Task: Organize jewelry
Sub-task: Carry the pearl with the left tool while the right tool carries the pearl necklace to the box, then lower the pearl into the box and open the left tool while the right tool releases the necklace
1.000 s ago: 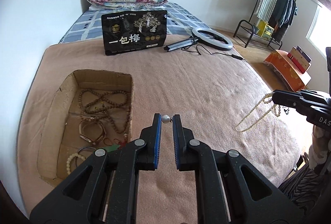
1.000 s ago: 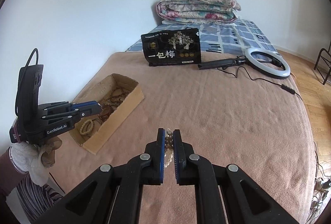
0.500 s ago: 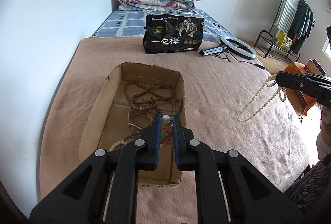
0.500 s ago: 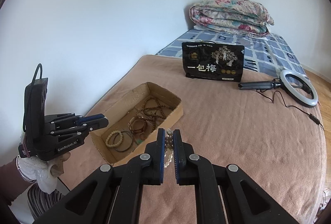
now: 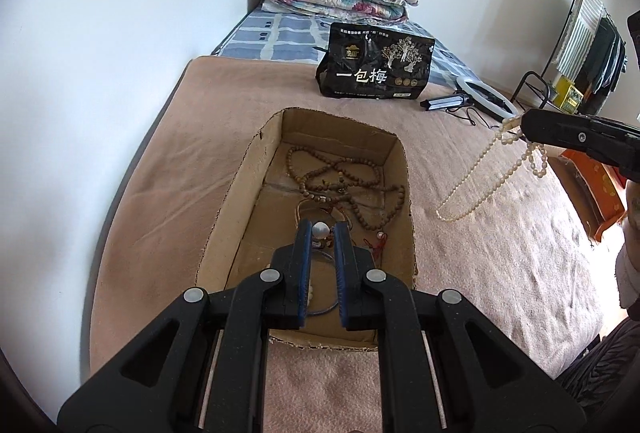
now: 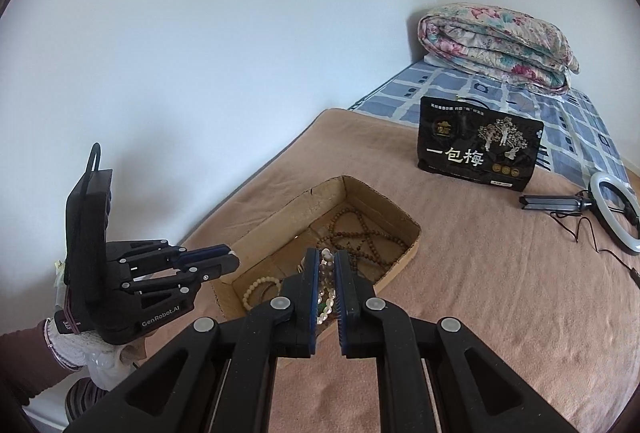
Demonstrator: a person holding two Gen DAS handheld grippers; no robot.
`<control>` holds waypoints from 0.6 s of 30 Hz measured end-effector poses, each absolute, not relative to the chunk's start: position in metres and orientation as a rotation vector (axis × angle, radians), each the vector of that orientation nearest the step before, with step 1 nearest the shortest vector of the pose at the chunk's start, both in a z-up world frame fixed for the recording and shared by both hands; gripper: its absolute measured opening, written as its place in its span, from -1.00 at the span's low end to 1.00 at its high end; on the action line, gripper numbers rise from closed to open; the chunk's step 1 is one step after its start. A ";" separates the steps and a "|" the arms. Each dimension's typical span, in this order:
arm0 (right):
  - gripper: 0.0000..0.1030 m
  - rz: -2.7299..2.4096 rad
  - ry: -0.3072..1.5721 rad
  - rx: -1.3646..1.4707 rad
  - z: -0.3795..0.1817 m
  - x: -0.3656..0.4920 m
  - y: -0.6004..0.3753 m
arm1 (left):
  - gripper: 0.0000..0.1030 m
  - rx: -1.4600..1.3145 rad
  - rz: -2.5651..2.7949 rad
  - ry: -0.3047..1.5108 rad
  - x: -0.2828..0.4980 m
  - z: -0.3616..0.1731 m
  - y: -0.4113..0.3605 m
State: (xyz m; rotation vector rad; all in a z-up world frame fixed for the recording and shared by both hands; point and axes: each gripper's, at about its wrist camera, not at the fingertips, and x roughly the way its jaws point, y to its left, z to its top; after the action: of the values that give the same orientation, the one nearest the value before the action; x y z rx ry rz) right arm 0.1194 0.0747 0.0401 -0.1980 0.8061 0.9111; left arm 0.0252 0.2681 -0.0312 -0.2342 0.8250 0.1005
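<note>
Left gripper pinches a round pale bead over the cardboard box; at 3 o'clock, right gripper clamps a glossy pearl strand.

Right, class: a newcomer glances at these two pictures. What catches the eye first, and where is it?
First, the long string of pale pearl-like beads dangling from the right tongs above the pinkish-brown blanket. Next, the open brown cardboard box below the left tongs, which pinch a small whitish bead; brown wooden bead strands lie coiled inside. Behind stands a black packet with white Chinese lettering.
</note>
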 end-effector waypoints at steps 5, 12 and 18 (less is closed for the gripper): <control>-0.90 0.933 0.826 -0.216 0.030 0.120 0.092 | -0.82 -0.241 0.107 0.836 0.026 -0.038 0.272; -0.90 0.929 0.857 -0.250 0.012 0.128 0.111 | -0.82 -0.246 0.112 0.855 0.025 -0.050 0.277; -0.90 0.909 0.890 -0.268 -0.006 0.140 0.121 | -0.82 -0.242 0.116 0.872 0.026 -0.059 0.277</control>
State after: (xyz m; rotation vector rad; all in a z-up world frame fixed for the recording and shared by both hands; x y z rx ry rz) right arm 0.1396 0.1213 -0.0055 -0.2676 0.8900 0.9091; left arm 0.0259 0.2774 -0.0586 -0.2418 0.8723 0.1158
